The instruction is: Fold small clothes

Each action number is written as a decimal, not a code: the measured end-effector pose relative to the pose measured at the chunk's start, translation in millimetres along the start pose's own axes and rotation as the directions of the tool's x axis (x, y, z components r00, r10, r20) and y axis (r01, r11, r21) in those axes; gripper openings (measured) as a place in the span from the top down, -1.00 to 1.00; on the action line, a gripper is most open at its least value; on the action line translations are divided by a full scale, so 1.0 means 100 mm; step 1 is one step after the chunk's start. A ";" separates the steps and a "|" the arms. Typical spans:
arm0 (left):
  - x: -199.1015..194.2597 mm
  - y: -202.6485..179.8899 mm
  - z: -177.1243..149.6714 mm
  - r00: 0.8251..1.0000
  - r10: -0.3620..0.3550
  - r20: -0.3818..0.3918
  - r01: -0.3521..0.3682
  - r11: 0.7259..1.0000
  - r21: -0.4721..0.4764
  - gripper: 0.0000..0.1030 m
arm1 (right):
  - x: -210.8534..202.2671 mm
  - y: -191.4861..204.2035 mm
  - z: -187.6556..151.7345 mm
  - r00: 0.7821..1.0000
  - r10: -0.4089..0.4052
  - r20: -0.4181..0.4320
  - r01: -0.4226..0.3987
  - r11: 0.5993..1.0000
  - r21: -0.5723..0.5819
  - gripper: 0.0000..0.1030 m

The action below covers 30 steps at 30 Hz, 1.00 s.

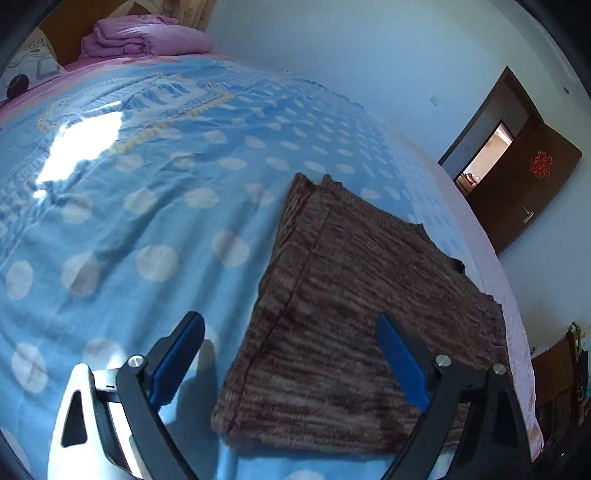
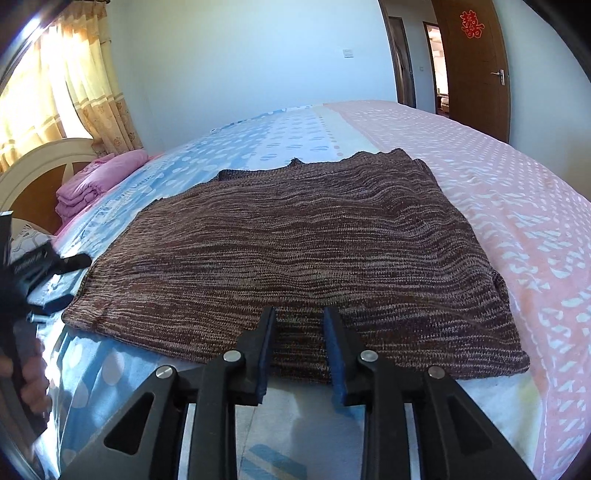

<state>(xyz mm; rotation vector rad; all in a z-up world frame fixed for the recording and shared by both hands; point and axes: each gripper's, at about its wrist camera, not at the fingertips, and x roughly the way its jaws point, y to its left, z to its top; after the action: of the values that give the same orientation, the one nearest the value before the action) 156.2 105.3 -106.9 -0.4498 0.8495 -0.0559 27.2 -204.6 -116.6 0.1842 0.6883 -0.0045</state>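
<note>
A brown striped knit garment [image 1: 354, 306] lies flat on the bed, folded into a rough rectangle; it also fills the middle of the right wrist view [image 2: 295, 243]. My left gripper [image 1: 291, 319] is wide open just above the garment's near left corner, its right finger over the knit and its left finger over the sheet. My right gripper [image 2: 300, 314] is partly open, its blue-padded fingertips [image 2: 334, 325] at the garment's near edge with nothing between them. The left gripper also shows at the left edge of the right wrist view [image 2: 55, 280].
The bed has a blue polka-dot sheet [image 1: 147, 221] and a pink patterned part [image 2: 517, 206]. A folded pink blanket [image 1: 147, 35] lies by the headboard [image 2: 37, 173]. A brown door [image 2: 476, 70] stands beyond the bed, and curtains [image 2: 74, 81] hang at the window.
</note>
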 end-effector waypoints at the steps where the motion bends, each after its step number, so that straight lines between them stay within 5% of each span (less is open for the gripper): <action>1: 0.04 0.01 0.06 1.000 0.008 0.000 -0.008 1.000 -0.004 -0.85 | 0.00 0.00 0.00 1.000 0.001 0.000 -0.001 1.000 0.000 0.46; 5: 0.29 0.05 0.15 0.998 -0.029 -0.057 0.026 0.998 -0.065 -0.60 | 0.00 0.00 0.00 1.000 0.003 0.001 -0.003 1.000 0.001 0.45; 9: 0.26 -0.11 0.03 0.999 0.019 -0.027 -0.019 1.000 0.014 -0.38 | 0.00 0.00 0.00 1.000 0.002 0.002 -0.002 1.000 -0.001 0.45; 10: 0.25 -0.13 0.01 1.000 0.007 -0.030 -0.006 1.000 0.023 -0.14 | 0.00 0.00 -0.01 1.000 0.000 0.002 0.000 1.000 -0.002 0.45; 12: 0.23 -0.11 0.01 1.000 -0.010 -0.027 0.010 1.000 0.006 -0.08 | 0.00 0.01 0.00 1.000 -0.007 0.000 0.007 1.000 -0.006 0.45; 14: 0.24 -0.03 0.03 1.000 -0.018 -0.020 0.018 0.999 -0.026 0.26 | 0.00 0.05 0.03 1.000 -0.024 -0.018 0.024 1.000 -0.019 0.45; 17: 0.26 0.09 0.04 0.998 -0.059 -0.011 0.057 0.995 -0.080 0.48 | -0.01 0.18 0.16 1.000 0.002 -0.013 -0.002 0.999 -0.043 0.86; 23: 0.23 0.05 0.02 0.999 -0.047 0.019 0.048 0.997 -0.059 0.53 | 0.21 0.70 0.53 0.994 0.108 0.009 -0.107 0.991 -0.074 0.88; 28: 0.27 0.07 0.02 0.998 -0.054 0.027 0.056 0.996 -0.065 0.43 | 0.73 0.86 0.47 0.982 0.142 -0.124 -0.148 0.988 -0.046 0.89; 30: 0.28 0.08 0.04 0.998 -0.055 0.026 0.057 0.995 -0.079 0.42 | 0.71 0.83 0.49 0.980 0.165 -0.114 -0.168 0.985 -0.024 0.90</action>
<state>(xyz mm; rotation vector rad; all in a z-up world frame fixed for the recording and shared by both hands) 176.8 107.3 -128.1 -0.5489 0.8173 -0.0685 118.1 -127.6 -110.8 0.2106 0.7827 0.1791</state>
